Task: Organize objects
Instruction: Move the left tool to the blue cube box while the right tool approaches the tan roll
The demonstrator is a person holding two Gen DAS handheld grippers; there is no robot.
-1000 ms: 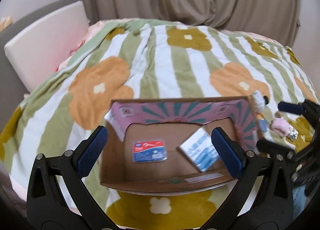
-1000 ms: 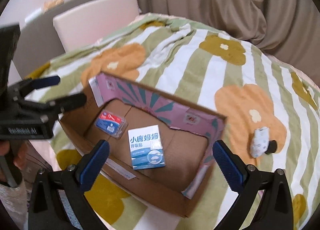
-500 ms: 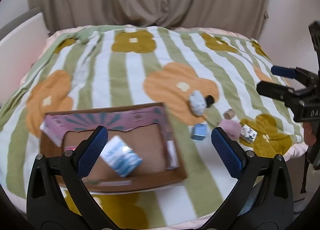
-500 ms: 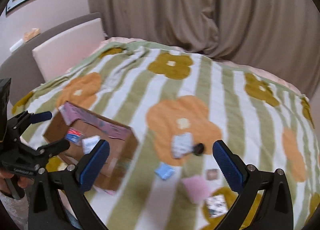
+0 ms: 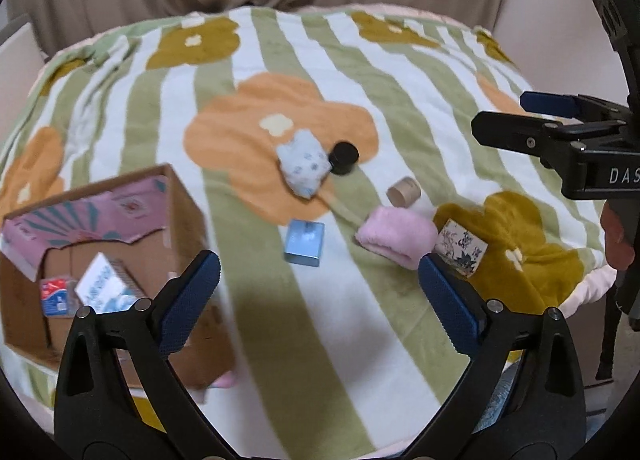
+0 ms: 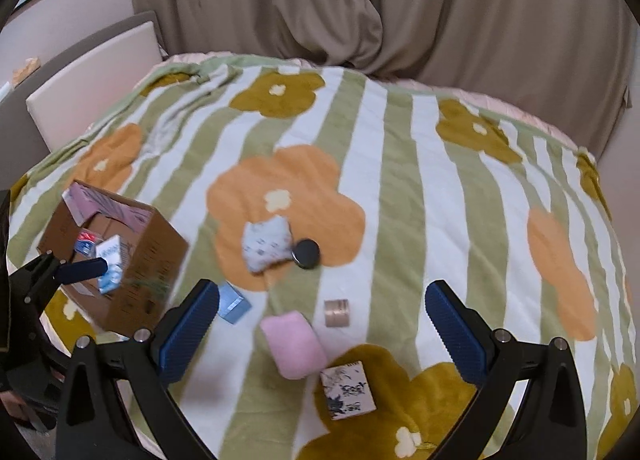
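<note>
Lay spread over the whole bed: a striped, flowered blanket (image 6: 400,188), soft and rumpled toward its far left corner. Stood at the near left edge: an open carton (image 5: 120,260) with a red packet (image 5: 54,294) and a white-blue box (image 5: 106,288) already inside. Lay loose toward the near right corner, well apart from the carton: a pink towel (image 6: 296,344); a pale printed pouch (image 6: 266,244) touching a black cap (image 6: 306,254); a patterned block (image 6: 348,390) just beside the towel; a small blue box (image 5: 304,242) nearest the carton; a tan roll (image 6: 337,313).

Hovered above the loose items, gripping nothing: left gripper (image 5: 316,288), wide but closing, only blanket between the jaws; right gripper (image 6: 320,324), spread wide over towel and roll.

Looked barely begun, two items boxed and six left out.

Risks, as judged: a pinch of blanket along with a small item, given the deep pile; the roll or cap rolling off the near edge if nudged; a clash of the grippers, both crowding one small cluster; a jaw catching the carton's torn pink flap (image 5: 92,216) on the drop.
</note>
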